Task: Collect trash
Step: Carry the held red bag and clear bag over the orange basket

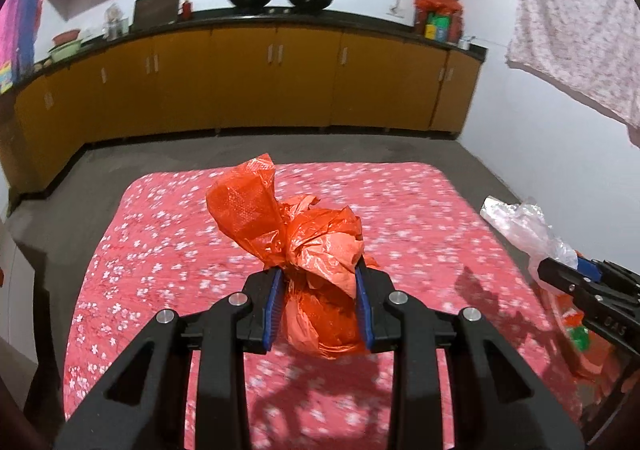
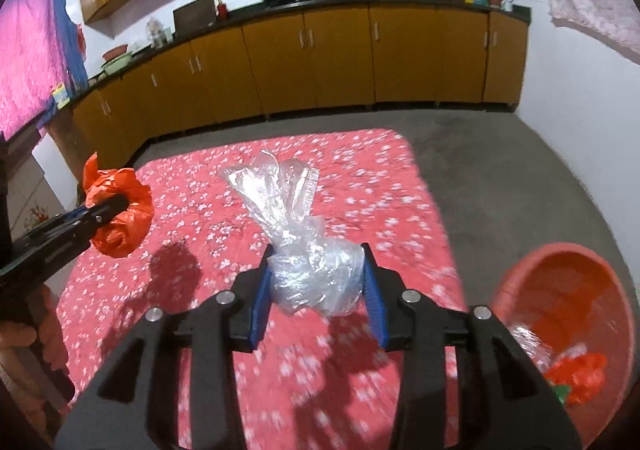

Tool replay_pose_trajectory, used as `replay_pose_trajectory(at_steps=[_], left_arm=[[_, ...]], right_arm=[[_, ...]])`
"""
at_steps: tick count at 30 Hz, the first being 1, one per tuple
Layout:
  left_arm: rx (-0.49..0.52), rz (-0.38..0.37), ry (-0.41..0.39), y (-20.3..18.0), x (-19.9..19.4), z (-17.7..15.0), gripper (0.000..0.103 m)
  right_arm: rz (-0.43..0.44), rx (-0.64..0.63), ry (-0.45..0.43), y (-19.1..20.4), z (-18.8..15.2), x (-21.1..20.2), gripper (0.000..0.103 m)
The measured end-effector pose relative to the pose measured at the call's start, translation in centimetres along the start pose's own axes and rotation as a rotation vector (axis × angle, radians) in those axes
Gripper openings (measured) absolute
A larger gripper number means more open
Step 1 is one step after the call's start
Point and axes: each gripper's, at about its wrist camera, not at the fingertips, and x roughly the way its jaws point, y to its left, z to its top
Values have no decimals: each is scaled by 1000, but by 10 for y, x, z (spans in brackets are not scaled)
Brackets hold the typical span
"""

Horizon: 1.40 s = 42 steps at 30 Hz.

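Note:
My left gripper [image 1: 320, 282] is shut on a crumpled orange plastic bag [image 1: 304, 246], held above the pink flowered cloth [image 1: 160, 250]; its blue pads press both sides of the bundle. The right wrist view catches the same orange plastic bag [image 2: 120, 210] and the left gripper [image 2: 116, 206] at the left. My right gripper [image 2: 318, 270] is shut on a crumpled clear plastic bag [image 2: 296, 226], also lifted off the cloth [image 2: 200, 210]. That clear plastic bag [image 1: 524, 226] and the right gripper [image 1: 568, 270] appear at the right edge of the left wrist view.
A red basin [image 2: 520, 282] with orange and clear wrappers inside sits on the grey floor at the right of the cloth. Yellow cabinets [image 1: 240, 82] under a black counter line the far wall. Cloths hang at the left and right.

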Motion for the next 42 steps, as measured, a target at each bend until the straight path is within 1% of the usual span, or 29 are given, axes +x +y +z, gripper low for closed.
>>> replay_pose_trajectory(at_steps=[9, 14, 18, 29, 37, 42], left_arm=[[84, -88, -31, -54, -29, -2, 31], [125, -134, -38, -84, -35, -6, 31], [154, -174, -32, -108, -34, -6, 31], [233, -305, -1, -191, -23, -14, 31], [271, -387, 41, -244, -10, -23, 31], [291, -417, 69, -266, -1, -31, 31]], right_arm=[[-71, 66, -86, -35, -17, -76, 40], [-114, 115, -118, -58, -27, -103, 40], [-155, 154, -133, -84, -36, -120, 40], [-252, 252, -145, -146, -63, -145, 40], [-304, 302, -134, -181, -74, -144, 40], [-314, 329, -129, -200, -78, -141, 40]])
